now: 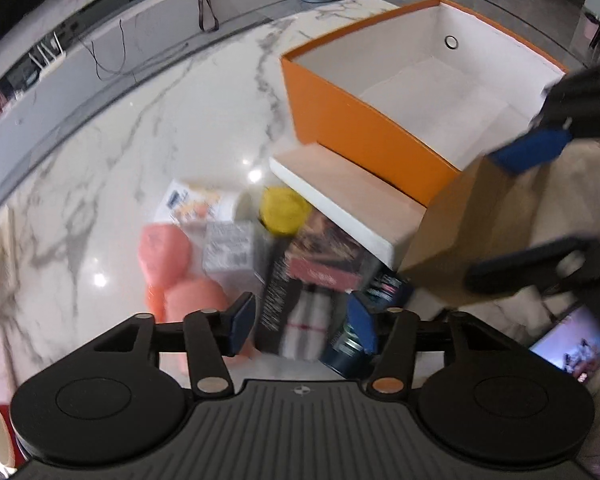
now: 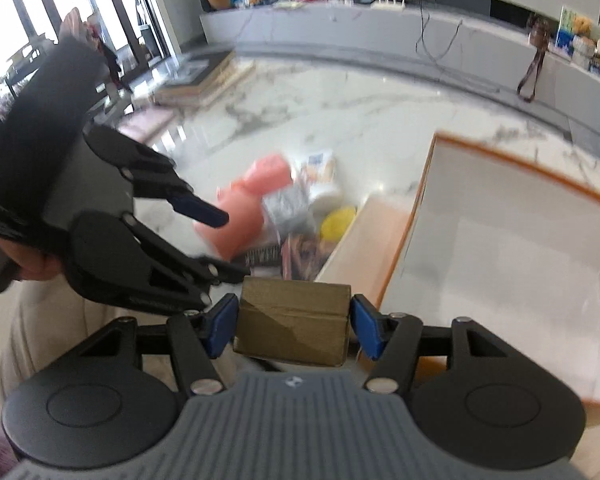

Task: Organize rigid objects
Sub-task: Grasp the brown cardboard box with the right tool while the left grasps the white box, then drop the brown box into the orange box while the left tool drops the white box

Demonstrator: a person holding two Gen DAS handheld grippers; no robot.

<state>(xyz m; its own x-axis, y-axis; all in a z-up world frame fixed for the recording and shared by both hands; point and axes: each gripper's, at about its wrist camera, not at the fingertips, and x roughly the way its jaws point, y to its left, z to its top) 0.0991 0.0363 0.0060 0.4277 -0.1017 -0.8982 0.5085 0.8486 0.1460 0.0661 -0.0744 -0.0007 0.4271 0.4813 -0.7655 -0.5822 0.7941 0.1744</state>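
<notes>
On my left wrist view, the desk (image 1: pixel 112 184) is white marble with grey veins, and the whole frame is smeared with motion blur. Farthest left in the pile lie 2 salmon-pink rounded shapes (image 1: pixel 168 264), their kind too blurred to tell. Just beside them sits a small grey carton (image 1: pixel 232 250), with a white printed pack (image 1: pixel 192 202) behind it. Next comes a yellow round thing (image 1: pixel 284 210), then a dark printed box (image 1: pixel 324 256) lying against a flat white-edged lid (image 1: pixel 348 200). My left hand-held gripper (image 1: pixel 302 326) hovers over this pile with its blue pads (image 1: pixel 242 320) spread apart and nothing between them.

Further right stands the orange box (image 1: pixel 340 120), open on top, white inside, resting behind the lid. At the right edge my right hand-held gripper (image 1: pixel 512 208) carries a brown carton (image 1: pixel 460 240) near the orange box's front corner.

On my right wrist view, the left hand-held gripper (image 2: pixel 216 240) comes in from the left, jaws apart, above the pink shapes (image 2: pixel 256 204) and the grey carton (image 2: pixel 290 210). The yellow thing (image 2: pixel 338 220) lies beside the lid (image 2: pixel 368 240). In the middle, my right hand-held gripper (image 2: pixel 294 322) pinches the brown carton (image 2: pixel 292 320), 1 blue pad on each side face. To the right the orange box (image 2: pixel 520 240) shows its white floor, with the carton held just left of its near wall.
</notes>
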